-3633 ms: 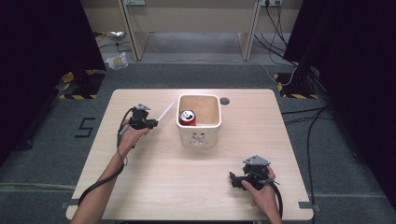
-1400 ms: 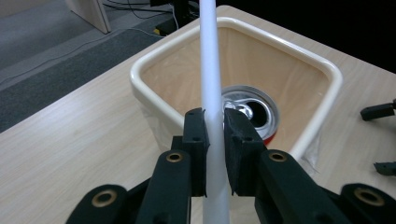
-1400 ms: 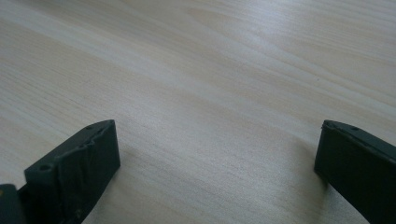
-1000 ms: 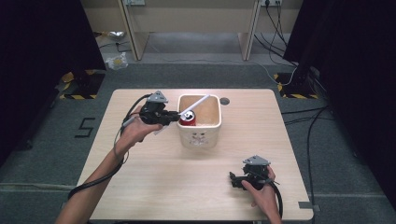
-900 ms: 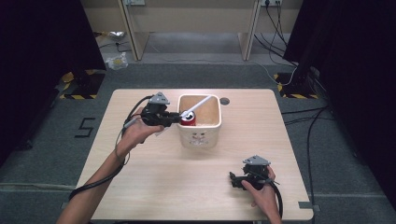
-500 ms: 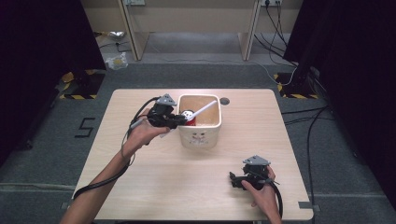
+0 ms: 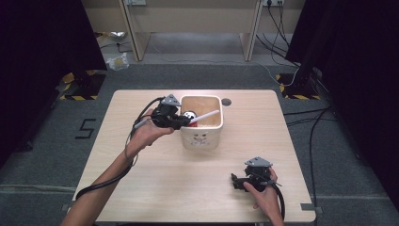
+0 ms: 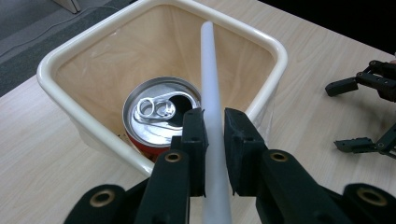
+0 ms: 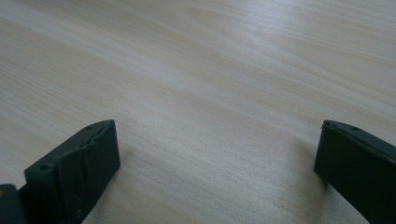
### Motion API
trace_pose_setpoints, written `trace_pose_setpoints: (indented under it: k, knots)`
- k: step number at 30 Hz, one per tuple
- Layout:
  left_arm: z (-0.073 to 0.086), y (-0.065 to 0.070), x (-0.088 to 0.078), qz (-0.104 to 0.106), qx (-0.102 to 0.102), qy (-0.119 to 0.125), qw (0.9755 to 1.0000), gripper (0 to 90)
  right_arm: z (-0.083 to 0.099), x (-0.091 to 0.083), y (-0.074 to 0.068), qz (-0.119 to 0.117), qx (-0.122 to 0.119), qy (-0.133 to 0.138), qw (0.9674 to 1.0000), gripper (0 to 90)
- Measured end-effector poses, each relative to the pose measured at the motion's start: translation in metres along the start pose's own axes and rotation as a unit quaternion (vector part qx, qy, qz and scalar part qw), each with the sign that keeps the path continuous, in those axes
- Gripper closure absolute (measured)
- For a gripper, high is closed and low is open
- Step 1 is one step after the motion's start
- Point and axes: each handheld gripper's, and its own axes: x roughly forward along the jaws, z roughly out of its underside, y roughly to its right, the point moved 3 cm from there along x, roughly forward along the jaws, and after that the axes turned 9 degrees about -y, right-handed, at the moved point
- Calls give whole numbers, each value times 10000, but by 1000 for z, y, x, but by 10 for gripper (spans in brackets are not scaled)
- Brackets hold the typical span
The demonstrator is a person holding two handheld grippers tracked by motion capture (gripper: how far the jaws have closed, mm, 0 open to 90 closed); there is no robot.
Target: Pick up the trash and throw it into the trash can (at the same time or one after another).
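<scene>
On the light wooden table (image 7: 141, 179) a cream square bin (image 7: 201, 136) stands a little toward 12 o'clock of the middle. Inside it sits an opened red drink can (image 8: 159, 114), its silver top and pull tab facing up, against the bin wall on the 9 o'clock side in the high view.

The left gripper (image 7: 181, 122) is held at the bin's 9 o'clock rim by the person's left hand (image 7: 146, 134). Its 2 black fingers (image 8: 194, 140) are narrow and clamp a white tube (image 8: 210, 93). The tube runs from between them out across the bin's opening, passing just beside the can's top, toward the far rim at about 2 o'clock in the high view.

The right gripper (image 7: 237, 181) rests low on the table near the 5 o'clock corner, well apart from the bin, held by the right hand (image 7: 263, 195). In the right gripper view its fingers (image 9: 79, 168) stand wide, with bare table between them.
</scene>
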Motion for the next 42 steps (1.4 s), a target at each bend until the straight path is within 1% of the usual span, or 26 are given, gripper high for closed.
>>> trace_pose_setpoints:
  k: [4, 8, 9, 13, 15, 16, 18, 22, 25, 31, 35, 42]
  knots:
    - [-2, 0, -1, 14, -9, 34, 10000, 779, 0, 0, 0, 0, 2, 0, 10000, 2]
    - [-5, 3, -3, 34, 14, 117, 9999, 731, 0, 0, 0, -1, 2, -1, 10000, 2]
    - [-7, 4, -4, 33, 21, 171, 9998, 719, 0, 0, 0, -4, 4, -2, 10000, 3]
    - [-10, 5, -12, 55, -50, 359, 9993, 611, 0, 0, 0, -4, 3, -2, 10000, 3]
    - [-12, 5, -17, 17, -102, 504, 9987, 555, 0, 0, 0, -4, 3, -2, 10000, 2]
    - [-12, 4, -19, 12, -97, 513, 9986, 550, 0, 0, 0, -4, 3, -5, 10000, 3]
    - [-12, 3, -24, -34, -164, 596, 9981, 516, 0, 0, 0, 0, 1, 1, 10000, 2]
    - [-11, -2, -32, -70, -292, 642, 9975, 429, 0, 0, 0, -1, 1, 0, 10000, 2]
    - [-8, -6, -37, -96, -379, 712, 9967, 401, 0, 0, 0, -1, 2, -1, 10000, 2]
    - [2, -11, -43, -68, -519, 741, 9959, 344, 0, 0, 0, 0, 2, -1, 10000, 2]
    - [8, -14, -46, -92, -556, 774, 9954, 310, 0, 0, 0, -1, 2, -1, 10000, 2]
    - [21, -18, -51, -70, -616, 897, 9940, 281, 0, 0, 0, -3, 3, -1, 10000, 3]
